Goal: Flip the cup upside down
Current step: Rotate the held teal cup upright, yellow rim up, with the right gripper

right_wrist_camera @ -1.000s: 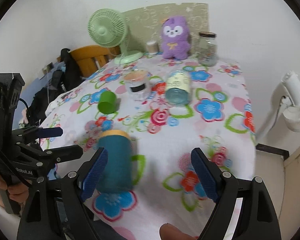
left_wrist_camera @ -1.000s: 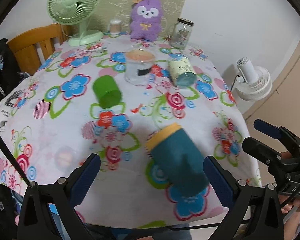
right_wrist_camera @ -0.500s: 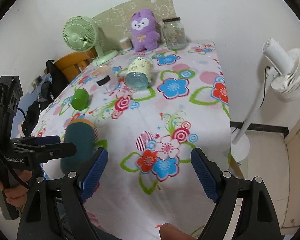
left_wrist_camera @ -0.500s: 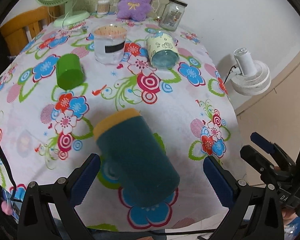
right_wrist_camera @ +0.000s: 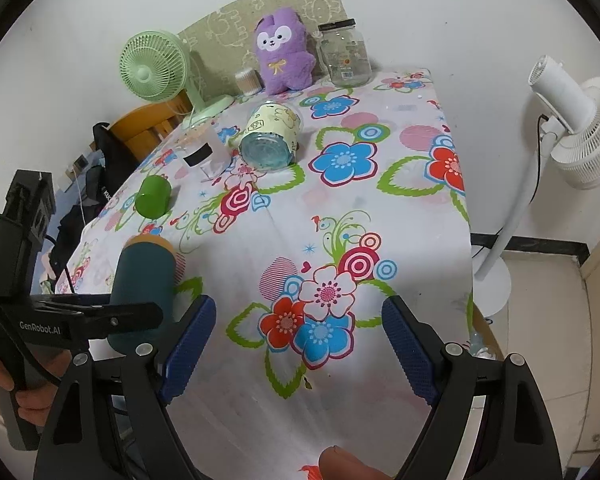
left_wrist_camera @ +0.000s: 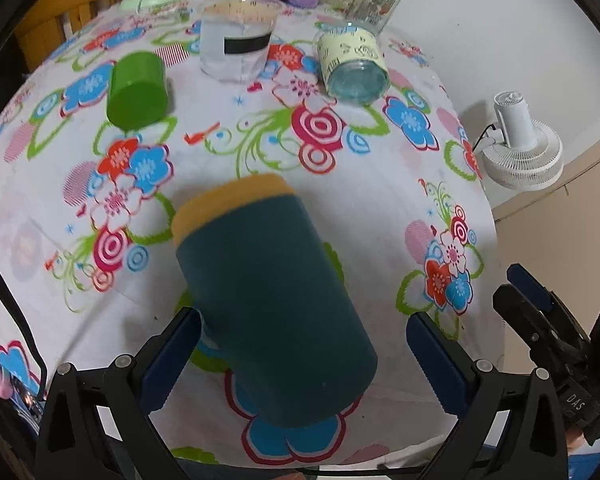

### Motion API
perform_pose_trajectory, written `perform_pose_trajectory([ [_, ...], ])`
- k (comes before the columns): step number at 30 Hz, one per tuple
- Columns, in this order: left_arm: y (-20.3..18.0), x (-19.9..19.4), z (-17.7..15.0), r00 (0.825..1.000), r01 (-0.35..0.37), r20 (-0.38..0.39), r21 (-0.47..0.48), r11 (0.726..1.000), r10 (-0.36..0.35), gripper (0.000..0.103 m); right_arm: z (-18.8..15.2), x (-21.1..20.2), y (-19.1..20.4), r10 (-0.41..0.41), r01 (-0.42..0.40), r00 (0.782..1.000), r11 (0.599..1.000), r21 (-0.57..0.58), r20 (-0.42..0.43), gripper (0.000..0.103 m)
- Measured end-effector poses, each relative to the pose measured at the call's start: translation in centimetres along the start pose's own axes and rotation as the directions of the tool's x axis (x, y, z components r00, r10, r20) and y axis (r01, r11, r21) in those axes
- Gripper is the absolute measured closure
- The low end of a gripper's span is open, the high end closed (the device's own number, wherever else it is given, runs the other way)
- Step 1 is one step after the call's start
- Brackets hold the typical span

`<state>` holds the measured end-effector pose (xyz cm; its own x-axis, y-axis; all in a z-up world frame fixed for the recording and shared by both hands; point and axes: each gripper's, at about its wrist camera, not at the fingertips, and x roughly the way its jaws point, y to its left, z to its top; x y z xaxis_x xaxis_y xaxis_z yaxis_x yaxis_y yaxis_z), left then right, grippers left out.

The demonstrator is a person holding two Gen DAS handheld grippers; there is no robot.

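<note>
While lying sideways, teal cup (left_wrist_camera: 272, 304) shows nothing inside.

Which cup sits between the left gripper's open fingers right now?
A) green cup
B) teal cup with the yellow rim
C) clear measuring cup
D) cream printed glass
B: the teal cup lies on its side between the blue pads of the left gripper, jaws wide apart and not closed on it; the green cup lies farther back.

Plain white walls (right_wrist_camera: 440, 8) enclose a floral-clothed surface (right_wrist_camera: 380, 208); an orange wooden chair (right_wrist_camera: 144, 122) stands beside it, a white pedestal fan (right_wrist_camera: 572, 120) on the beige floor (right_wrist_camera: 540, 300).
</note>
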<state>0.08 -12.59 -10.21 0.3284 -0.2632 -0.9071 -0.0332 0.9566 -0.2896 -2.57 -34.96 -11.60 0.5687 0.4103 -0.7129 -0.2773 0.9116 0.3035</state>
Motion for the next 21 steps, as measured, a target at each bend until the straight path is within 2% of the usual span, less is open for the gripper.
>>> perform_pose_trajectory([
  [13,0.8,0.7,0.6,0.999,0.03,-0.025,-0.07,0.997,-0.032,0.004,-0.3,0.7,-0.8,0.006,-0.005,1.0,1.0,0.022,-0.012,0.016],
  [21,1.2,1.1,0.5,0.998,0.037,-0.041,-0.103,0.994,-0.041,0.02,-0.4,1.2,-1.0,0.015,-0.014,1.0,0.999,0.033,-0.018,0.016],
])
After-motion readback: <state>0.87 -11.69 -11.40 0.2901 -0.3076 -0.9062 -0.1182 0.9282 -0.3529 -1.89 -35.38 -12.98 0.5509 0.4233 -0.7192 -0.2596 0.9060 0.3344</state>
